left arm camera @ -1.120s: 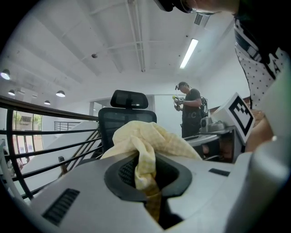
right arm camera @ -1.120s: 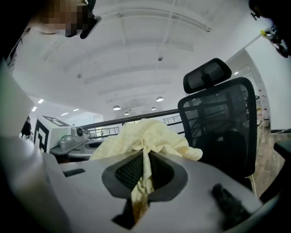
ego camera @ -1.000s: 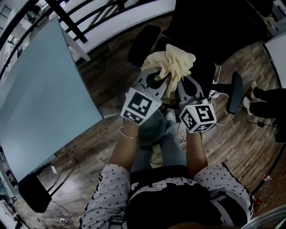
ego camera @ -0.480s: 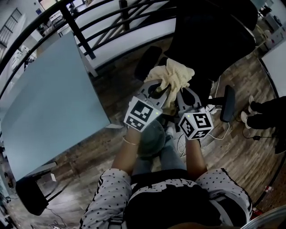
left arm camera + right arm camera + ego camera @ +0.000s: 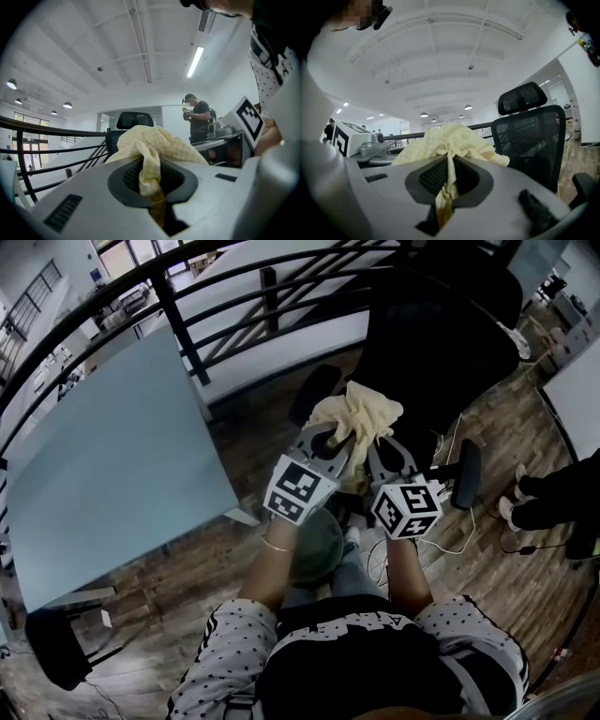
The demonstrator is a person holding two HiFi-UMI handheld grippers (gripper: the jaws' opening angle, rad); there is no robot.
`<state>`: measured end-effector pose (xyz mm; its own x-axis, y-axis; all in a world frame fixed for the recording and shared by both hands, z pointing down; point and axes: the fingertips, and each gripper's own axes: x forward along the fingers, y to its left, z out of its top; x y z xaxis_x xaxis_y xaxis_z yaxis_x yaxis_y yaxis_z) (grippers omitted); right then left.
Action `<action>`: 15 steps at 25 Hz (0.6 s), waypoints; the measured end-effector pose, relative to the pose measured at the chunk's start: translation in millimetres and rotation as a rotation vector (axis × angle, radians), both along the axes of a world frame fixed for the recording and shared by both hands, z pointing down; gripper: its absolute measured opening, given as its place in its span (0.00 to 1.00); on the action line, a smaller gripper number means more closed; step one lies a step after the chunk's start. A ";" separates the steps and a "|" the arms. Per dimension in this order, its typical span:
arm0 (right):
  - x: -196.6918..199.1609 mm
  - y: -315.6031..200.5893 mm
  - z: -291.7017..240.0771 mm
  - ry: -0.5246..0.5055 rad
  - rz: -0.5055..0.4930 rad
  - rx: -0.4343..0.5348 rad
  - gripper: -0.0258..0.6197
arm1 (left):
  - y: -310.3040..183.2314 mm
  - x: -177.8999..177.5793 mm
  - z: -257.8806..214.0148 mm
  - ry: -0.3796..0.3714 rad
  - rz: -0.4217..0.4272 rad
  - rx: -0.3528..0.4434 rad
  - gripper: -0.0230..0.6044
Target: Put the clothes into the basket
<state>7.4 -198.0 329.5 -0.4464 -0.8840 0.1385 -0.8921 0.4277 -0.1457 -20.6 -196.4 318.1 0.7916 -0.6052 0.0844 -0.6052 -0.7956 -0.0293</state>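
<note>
Left gripper (image 5: 329, 441), right gripper (image 5: 375, 448), pinching yellow cloth (image 5: 362, 412)

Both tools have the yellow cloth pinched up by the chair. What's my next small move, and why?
Probably pull back toward you, grips shut: the left tool and right tool each pinch the yellow cloth, and the only basket-like thing in view, a round greenish container, sits below your forearms.

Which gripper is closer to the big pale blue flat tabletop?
Left. The left gripper hangs just to the right of the pale blue tabletop; the right gripper is beside it, farther from the tabletop.
</note>
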 end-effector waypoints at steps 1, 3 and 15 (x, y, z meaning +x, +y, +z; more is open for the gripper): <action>-1.0 1.5 -3.4 -0.001 -0.005 0.003 0.10 | 1.7 -1.0 -3.4 0.000 -0.004 0.004 0.10; -2.3 4.1 -10.1 0.000 -0.014 0.011 0.10 | 4.9 -2.5 -10.2 0.005 -0.015 0.011 0.10; -9.3 7.2 -60.1 0.013 -0.030 0.079 0.10 | 9.0 -9.9 -58.7 0.032 -0.038 0.068 0.10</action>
